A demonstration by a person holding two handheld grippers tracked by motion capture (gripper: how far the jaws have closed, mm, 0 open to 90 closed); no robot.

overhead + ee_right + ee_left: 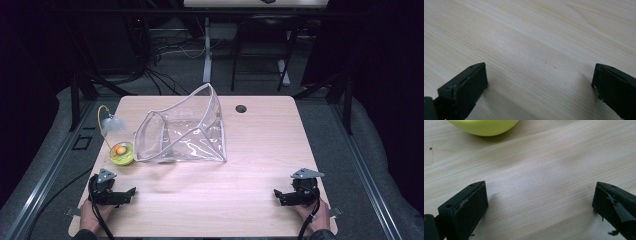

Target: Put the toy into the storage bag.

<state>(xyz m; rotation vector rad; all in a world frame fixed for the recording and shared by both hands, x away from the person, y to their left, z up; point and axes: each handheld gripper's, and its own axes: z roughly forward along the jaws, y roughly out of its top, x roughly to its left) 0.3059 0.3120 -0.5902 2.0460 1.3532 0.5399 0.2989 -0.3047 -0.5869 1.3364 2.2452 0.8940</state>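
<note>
Evidently, nothing had been picked up at this moment. The left gripper (131,191) was rested low at the near left corner of the table (260,150), its jaws spread wide with bare wood between them, as the left gripper view showed. The right gripper (276,194) was held in the same way at the near right corner, jaws likewise wide apart and nothing between them; in the right gripper view, plain wood grain was seen ahead of the jaws.

The work was judged to be at its very start: no item was gripped or touched, and every item was left lying where it stood, so the whole handling was still to be done.

Outward from the left gripper, the nearest thing was a small yellow-green bowl (122,153), set just beyond it toward the far side; its rounded underside was caught at the top edge of the left gripper view (484,126). An orange ball (120,149) was seen inside the bowl, and a thin curved stalk with a white feathery tuft (113,123) rose from it. Just beside the bowl, toward the middle of the table, a clear plastic pouch (182,132) was propped open, its mouth turned toward the bowl. The pouch was well apart from the right gripper, across a broad stretch of wood.
</note>
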